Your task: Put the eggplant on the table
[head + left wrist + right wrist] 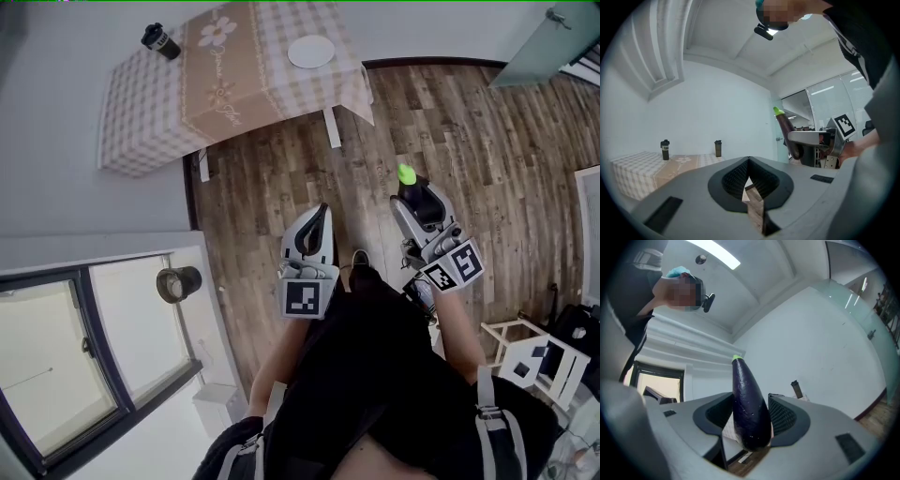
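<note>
Right gripper carries the eggplant; left gripper is empty.

The left gripper (322,212) has its jaws closed together on nothing. The right gripper (415,197) has its jaws clamped on the broad lower half of the dark purple, green-capped eggplant (748,405). The eggplant's long axis runs along the jaws, with the green tip pointing forward past the fingertips. Bare wooden plank floor (281,169) lies between both grippers and the checked-cloth table (141,117), which stands well ahead and to the left.
</note>
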Tool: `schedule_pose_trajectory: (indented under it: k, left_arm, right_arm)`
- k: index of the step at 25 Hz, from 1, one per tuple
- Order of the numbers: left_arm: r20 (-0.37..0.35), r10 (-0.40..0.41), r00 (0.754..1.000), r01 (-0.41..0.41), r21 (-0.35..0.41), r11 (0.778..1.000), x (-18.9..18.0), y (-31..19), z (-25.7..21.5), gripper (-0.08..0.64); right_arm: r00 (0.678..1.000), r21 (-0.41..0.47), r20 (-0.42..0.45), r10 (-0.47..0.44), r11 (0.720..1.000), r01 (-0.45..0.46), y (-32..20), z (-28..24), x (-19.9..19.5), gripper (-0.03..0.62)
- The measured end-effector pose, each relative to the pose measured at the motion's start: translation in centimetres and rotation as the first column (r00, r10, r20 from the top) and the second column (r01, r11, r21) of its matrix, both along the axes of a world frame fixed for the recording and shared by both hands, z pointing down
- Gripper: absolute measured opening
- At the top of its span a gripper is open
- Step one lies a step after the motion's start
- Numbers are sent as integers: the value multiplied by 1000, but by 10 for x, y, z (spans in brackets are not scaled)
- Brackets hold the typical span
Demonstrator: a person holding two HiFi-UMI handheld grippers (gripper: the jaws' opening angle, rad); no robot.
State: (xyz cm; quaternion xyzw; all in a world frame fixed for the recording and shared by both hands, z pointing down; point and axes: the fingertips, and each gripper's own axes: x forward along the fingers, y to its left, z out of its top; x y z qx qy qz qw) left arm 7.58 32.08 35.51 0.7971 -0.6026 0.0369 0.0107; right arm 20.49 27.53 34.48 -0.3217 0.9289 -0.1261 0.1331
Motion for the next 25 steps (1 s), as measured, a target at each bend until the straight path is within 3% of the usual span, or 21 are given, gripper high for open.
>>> schedule_pose_trajectory:
  k: [8, 16, 25]
  left_arm:
    - [-20, 6, 1000, -7, -25, 1000, -27, -59, 22, 0]
    - [-61, 32, 998, -32, -10, 999, -61, -147, 10, 0]
    - [-110, 53, 993, -51, 23, 998, -121, -221, -12, 0]
  right_arm:
    - [992, 25, -94, 80, 997, -78, -65, 7, -16, 244]
    - [966, 57, -206, 154, 988, -145, -144, -10, -37, 243]
    - [943, 123, -218, 250, 966, -228, -229, -50, -91, 244]
